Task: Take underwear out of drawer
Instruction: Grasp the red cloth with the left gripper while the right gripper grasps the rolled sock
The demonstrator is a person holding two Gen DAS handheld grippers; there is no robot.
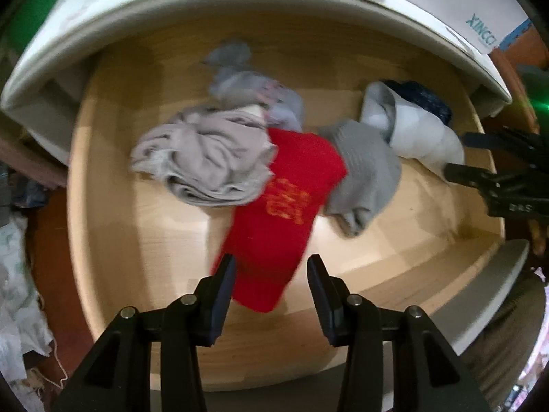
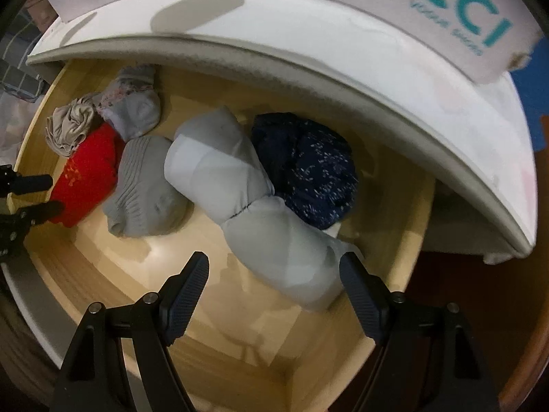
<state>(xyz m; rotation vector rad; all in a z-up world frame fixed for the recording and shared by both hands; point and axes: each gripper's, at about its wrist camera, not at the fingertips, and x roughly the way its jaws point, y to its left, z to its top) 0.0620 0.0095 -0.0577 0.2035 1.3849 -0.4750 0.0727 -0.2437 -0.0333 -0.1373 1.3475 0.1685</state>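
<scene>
The open wooden drawer (image 1: 113, 240) holds several pieces of underwear. A red piece with orange print (image 1: 284, 213) lies in the middle, a beige crumpled one (image 1: 202, 161) to its left, a grey ribbed one (image 1: 363, 175) to its right. My left gripper (image 1: 271, 274) is open, its tips just above the red piece's near end. In the right wrist view, a pale grey folded piece (image 2: 240, 192) and a dark blue speckled one (image 2: 308, 168) lie at the right. My right gripper (image 2: 274, 274) is open over the pale grey piece. The left gripper (image 2: 44, 194) shows there too.
The white cabinet top (image 2: 308, 41) overhangs the drawer's back. A white box with teal letters (image 2: 463, 17) sits on it. The drawer's white front panel (image 1: 497, 292) is near me. Cloth clutter (image 1: 17, 292) lies on the floor at the left.
</scene>
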